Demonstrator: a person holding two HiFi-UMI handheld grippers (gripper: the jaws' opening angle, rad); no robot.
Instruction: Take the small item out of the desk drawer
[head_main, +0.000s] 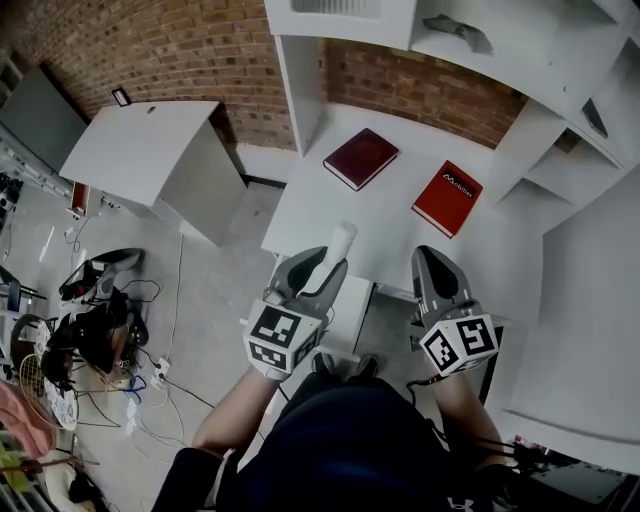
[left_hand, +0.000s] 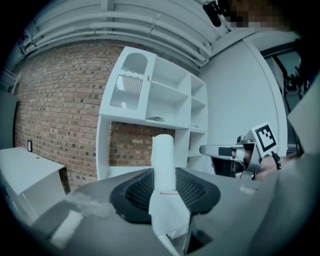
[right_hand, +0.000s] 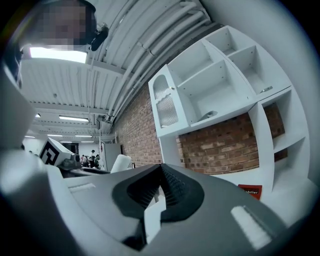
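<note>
Since already clear of the drawer, looks like extraction done: clamped in left gripper (head_main: 328, 268), tube (head_main: 341, 240) held over desk's (head_main: 395, 235) near edge. Just right, right gripper (head_main: 432, 260) pressed together, empty. Next, needs a bare spot short of far books (head_main: 361, 158). Only left gripper view proves pads (left_hand: 136, 192) squeezing tube; only head view, both books.

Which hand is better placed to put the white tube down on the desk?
Left. The left tongs grip the tube upright, near the desk's front edge. The right tongs are shut with nothing between them.
</note>
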